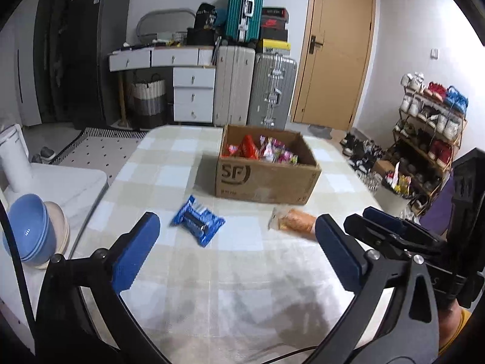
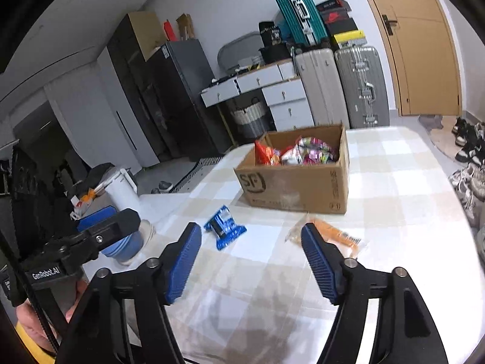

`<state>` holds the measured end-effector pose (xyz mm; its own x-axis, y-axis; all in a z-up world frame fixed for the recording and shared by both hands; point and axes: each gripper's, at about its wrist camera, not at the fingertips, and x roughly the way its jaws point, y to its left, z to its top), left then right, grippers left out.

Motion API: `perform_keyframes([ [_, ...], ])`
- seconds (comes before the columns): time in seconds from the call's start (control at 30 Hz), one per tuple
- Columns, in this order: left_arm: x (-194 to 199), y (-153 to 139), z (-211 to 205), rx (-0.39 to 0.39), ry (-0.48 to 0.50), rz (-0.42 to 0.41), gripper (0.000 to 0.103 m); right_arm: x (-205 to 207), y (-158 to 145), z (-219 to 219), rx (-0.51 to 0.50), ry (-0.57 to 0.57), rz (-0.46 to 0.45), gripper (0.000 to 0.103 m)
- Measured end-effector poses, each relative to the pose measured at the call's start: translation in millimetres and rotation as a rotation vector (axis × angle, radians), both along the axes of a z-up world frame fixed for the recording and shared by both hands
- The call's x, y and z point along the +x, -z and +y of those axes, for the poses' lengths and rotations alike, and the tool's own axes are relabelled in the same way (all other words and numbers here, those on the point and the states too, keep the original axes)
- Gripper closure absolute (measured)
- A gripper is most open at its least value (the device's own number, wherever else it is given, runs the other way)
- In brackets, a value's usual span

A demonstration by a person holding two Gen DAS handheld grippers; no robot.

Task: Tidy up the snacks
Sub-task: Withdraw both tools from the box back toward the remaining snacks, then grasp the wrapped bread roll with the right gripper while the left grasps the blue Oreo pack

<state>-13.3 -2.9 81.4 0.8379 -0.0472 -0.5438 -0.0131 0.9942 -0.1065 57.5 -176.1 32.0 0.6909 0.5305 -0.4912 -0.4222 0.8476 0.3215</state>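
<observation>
Your left gripper [image 1: 236,251] and right gripper [image 2: 251,261] both gape, holding nothing. Ahead of them, the SF carton [image 1: 266,182] holds most snacks; the blue packet [image 1: 198,223] and orange packet [image 2: 336,236] lie unboxed.

White walls, wooden door [image 1: 339,45], suitcases [image 1: 254,85], white drawers [image 1: 194,91], shoe rack [image 1: 430,121].

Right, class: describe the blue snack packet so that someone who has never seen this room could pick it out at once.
Find the checked table with the cardboard box of snacks on it. In front of the box, two packets lie loose on the cloth. Ours is the blue packet, crinkled with white print; its neighbour is clear and orange.
</observation>
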Motion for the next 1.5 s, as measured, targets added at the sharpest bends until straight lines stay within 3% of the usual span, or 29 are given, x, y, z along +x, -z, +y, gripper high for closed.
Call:
perform_keyframes([
  [0.2, 27, 43, 10, 0.02, -0.009, 0.011, 0.001, 12, 37, -1, -0.018, -0.018, 0.047, 0.022],
  [0.27, 40, 59, 18, 0.008, -0.023, 0.102, 0.001, 17, 50, 0, -0.047, -0.024, 0.08, 0.022],
  [0.33, 44, 62, 27, -0.025, -0.027, 0.089, 0.001, 21, 61, 3, -0.085, -0.025, 0.116, 0.022],
  [0.47, 49, 58, 35, -0.01, -0.05, 0.072, 0.001, 26, 72, 6, -0.116, -0.032, 0.139, 0.022],
  [0.8, 53, 66, 39, -0.024, -0.051, 0.14, 0.001, 29, 68, 3, -0.133, -0.015, 0.132, 0.016],
  [1.13, 66, 75, 38, -0.023, -0.037, 0.178, 0.001, 70, 65, -2, -0.27, 0.038, 0.14, 0.011],
  [1.37, 69, 77, 33, -0.016, 0.006, 0.18, 0.001, 118, 87, 15, -0.465, -0.048, 0.213, 0.011],
  [1.5, 72, 75, 34, -0.016, 0.012, 0.177, 0.001, 129, 98, 25, -0.55, -0.069, 0.202, 0.011],
])
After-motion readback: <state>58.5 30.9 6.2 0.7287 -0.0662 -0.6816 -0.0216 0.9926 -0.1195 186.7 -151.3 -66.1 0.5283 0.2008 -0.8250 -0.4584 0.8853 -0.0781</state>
